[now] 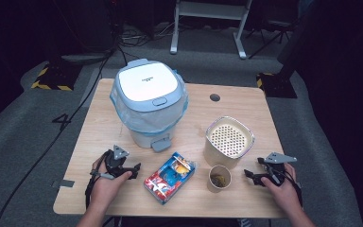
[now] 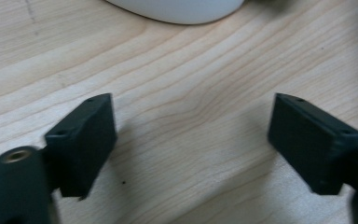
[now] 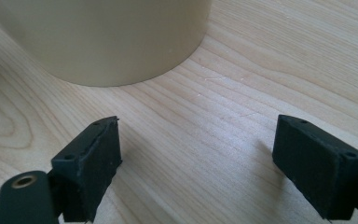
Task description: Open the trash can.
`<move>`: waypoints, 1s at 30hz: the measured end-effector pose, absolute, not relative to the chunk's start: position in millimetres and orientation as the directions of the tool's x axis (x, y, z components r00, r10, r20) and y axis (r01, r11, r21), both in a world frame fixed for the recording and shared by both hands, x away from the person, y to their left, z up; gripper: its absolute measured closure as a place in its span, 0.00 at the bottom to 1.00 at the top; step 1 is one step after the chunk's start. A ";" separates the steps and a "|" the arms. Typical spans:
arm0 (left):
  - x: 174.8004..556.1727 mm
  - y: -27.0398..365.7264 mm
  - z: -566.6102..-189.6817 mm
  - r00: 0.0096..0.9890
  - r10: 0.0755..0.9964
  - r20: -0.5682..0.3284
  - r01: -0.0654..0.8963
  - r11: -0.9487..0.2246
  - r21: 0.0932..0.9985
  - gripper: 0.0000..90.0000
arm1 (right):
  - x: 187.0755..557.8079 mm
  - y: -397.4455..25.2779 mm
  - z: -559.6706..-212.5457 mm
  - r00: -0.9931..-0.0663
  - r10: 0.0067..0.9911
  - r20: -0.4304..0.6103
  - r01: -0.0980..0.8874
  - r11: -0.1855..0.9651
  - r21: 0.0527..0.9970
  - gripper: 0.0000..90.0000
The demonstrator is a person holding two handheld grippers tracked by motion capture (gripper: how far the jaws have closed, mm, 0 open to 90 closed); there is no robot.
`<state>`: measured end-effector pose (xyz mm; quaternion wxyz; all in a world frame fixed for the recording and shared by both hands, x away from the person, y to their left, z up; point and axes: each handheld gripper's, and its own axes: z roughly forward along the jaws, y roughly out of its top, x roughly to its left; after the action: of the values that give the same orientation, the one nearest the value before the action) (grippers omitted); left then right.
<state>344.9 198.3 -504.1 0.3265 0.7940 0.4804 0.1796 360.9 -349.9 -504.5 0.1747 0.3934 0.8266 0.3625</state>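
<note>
Here, in the high view, your left gripper point(image 1: 133, 170) rests lower left on the wooden table point(image 1: 99, 123) and your right gripper point(image 1: 250, 176) lower right, both gaping, nothing held. Between them lie a colourful printed snack packet point(image 1: 169, 177), its writing unreadable, and a small paper cup point(image 1: 219, 178) holding brownish bits; above it stands a beige canister point(image 1: 229, 141) with a perforated top. Upper left sits a white lidded bin point(image 1: 148, 101) lined with a clear bag. In the left gripper view, your jaws stand wide over bare wood grain below the bin's rounded white base point(image 2: 177, 9). In the right gripper view, wide jaws face the canister's smooth wall point(image 3: 102, 37), apart from it.
</note>
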 end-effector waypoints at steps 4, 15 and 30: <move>345.4 206.1 -503.1 0.500 0.865 -0.028 0.623 -0.337 0.706 0.35 | 361.0 -350.1 -504.6 -0.631 0.776 -0.003 0.523 0.428 0.737 0.17; 343.5 216.7 -484.9 0.595 0.798 -0.090 0.601 -0.368 0.709 0.51 | 360.9 -351.2 -504.6 -0.640 0.768 -0.004 0.517 0.434 0.737 0.17; 340.2 226.5 -435.5 0.659 0.745 -0.100 0.536 -0.372 0.758 0.61 | 361.0 -351.2 -504.6 -0.640 0.768 -0.003 0.518 0.435 0.736 0.17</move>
<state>340.2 226.5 -435.5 0.4007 0.8180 0.3916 0.1305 361.0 -351.2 -504.6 0.1721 0.3878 0.8294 0.3635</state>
